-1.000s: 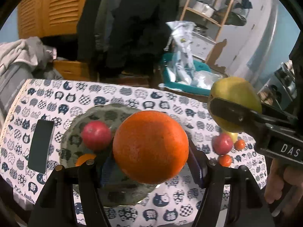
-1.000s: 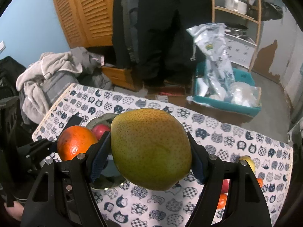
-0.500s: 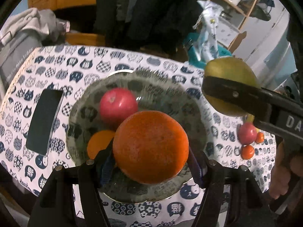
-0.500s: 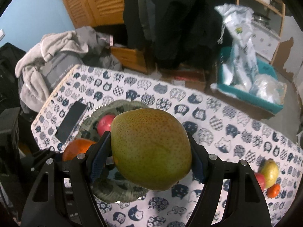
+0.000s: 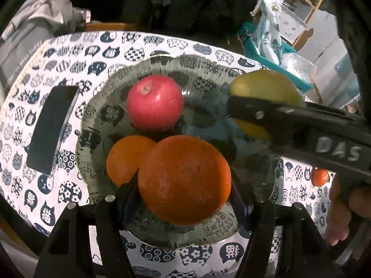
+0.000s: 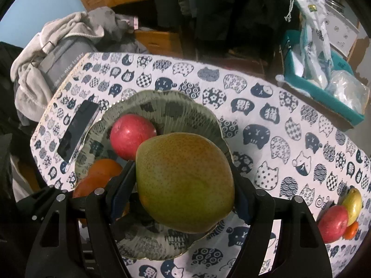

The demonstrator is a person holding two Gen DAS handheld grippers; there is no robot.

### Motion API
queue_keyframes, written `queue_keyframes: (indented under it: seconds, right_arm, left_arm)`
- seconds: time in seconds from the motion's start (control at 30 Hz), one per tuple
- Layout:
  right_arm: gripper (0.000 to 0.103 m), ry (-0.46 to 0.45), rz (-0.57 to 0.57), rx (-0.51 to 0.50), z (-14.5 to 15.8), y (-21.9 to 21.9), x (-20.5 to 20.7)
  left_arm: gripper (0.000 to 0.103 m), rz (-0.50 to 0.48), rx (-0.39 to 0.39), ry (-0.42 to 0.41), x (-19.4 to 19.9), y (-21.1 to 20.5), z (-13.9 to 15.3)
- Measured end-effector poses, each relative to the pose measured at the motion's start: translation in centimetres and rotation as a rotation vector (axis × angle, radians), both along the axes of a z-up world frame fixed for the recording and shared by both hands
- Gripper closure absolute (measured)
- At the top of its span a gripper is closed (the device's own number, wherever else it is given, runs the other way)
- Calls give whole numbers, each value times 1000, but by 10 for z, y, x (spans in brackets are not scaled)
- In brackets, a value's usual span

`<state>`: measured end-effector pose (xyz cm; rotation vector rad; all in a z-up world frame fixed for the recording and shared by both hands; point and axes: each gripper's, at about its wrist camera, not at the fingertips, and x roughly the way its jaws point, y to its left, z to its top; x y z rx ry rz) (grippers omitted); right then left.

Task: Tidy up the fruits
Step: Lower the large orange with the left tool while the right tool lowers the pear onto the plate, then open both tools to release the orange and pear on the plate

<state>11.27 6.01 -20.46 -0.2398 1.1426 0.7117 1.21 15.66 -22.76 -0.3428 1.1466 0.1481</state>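
While both grippers hang over the glass bowl (image 5: 97, 106), the left gripper (image 5: 185, 192) clamping an orange (image 5: 184, 180) and the right gripper (image 6: 185, 185) a pear (image 6: 185, 180), the placing step looks underway; next, lower beside the apple (image 5: 155, 102) and release.

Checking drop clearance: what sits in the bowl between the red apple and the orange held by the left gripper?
A smaller orange, resting in the bowl just below the red apple and beside the held orange; left wrist view.
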Motion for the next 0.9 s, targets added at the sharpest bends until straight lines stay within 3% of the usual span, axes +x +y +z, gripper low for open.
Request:
queue_keyframes:
  seconds: [0.4,0.63,0.9]
  right_arm:
    - [28,53,31,-55,-27,4,-9]
    - [29,-3,21,-9,-4,0,-9]
    - [29,-50,-33,22,20,-22,-6]
  left_arm:
    - [34,-7,-10,-10,3,-3,2]
    - [34,-9,-6,-2,2,-6,4]
    - [34,-8,-12,-48,2,-9,23]
